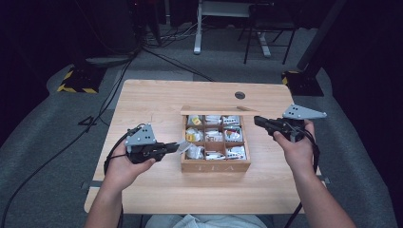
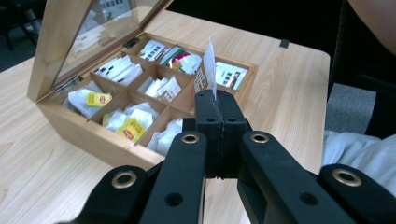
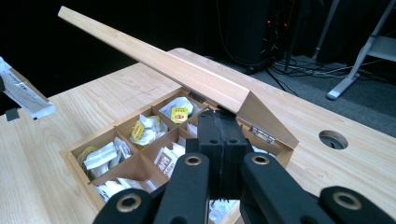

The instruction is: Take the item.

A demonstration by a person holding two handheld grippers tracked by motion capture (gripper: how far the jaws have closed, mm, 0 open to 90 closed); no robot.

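The left gripper (image 1: 177,148) has its black jaws pressed together on a flat white paper tea sachet (image 2: 208,70), pinching it by its lower edge so the packet stands up past the jaw tips in the left gripper view. From above, the sachet (image 1: 183,146) hangs just off the left wall of the open wooden tea box with nine compartments (image 1: 215,166), clear of the compartments and above the light wooden table (image 1: 142,190). The box sits a little right of the table's middle, its front wall facing the near edge and its glazed wooden lid (image 2: 51,51) raised at the back. Over on the right side, the right gripper (image 1: 256,120) is closed with nothing visibly between its jaws, hovering at the box's far right corner, close beside the raised lid (image 3: 154,60). In the right gripper view those shut jaws point into the box, and the held sachet (image 3: 21,93) shows at the left edge of that picture, partly cut off. The compartments hold white and yellow-tagged tea bags (image 1: 195,121), but the print on them is too small to read. The right gripper's own jaws cover the nearest compartments in its view, and whether its tips touch the lid or the box rim I cannot tell. The person's forearms run off the bottom of the high view.
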